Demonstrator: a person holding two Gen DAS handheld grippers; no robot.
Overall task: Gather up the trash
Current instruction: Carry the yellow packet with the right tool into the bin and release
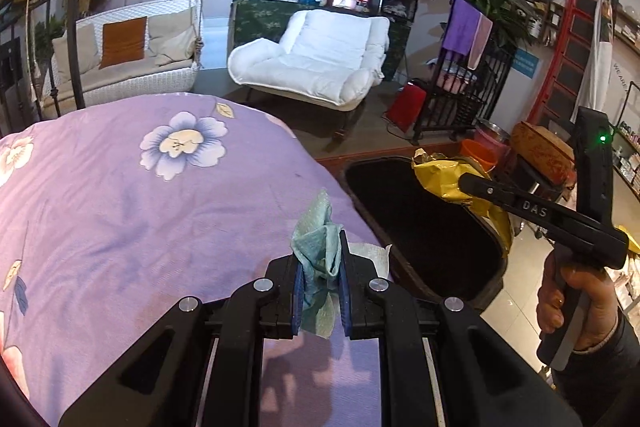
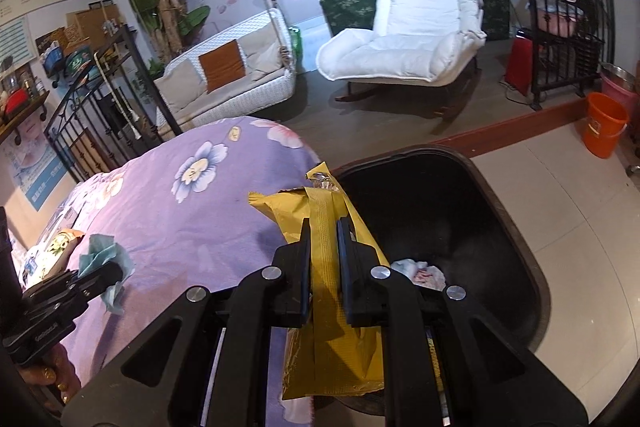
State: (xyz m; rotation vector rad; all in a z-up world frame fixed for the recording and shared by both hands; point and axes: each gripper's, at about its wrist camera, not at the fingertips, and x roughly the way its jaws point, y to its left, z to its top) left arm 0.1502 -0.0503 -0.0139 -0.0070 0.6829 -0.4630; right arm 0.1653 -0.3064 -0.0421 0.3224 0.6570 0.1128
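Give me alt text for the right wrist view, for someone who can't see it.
The right gripper is shut on a yellow wrapper, at the rim of an open black bin with a crumpled scrap inside. To the left, the left gripper pinches a teal tissue above a purple floral bedspread.
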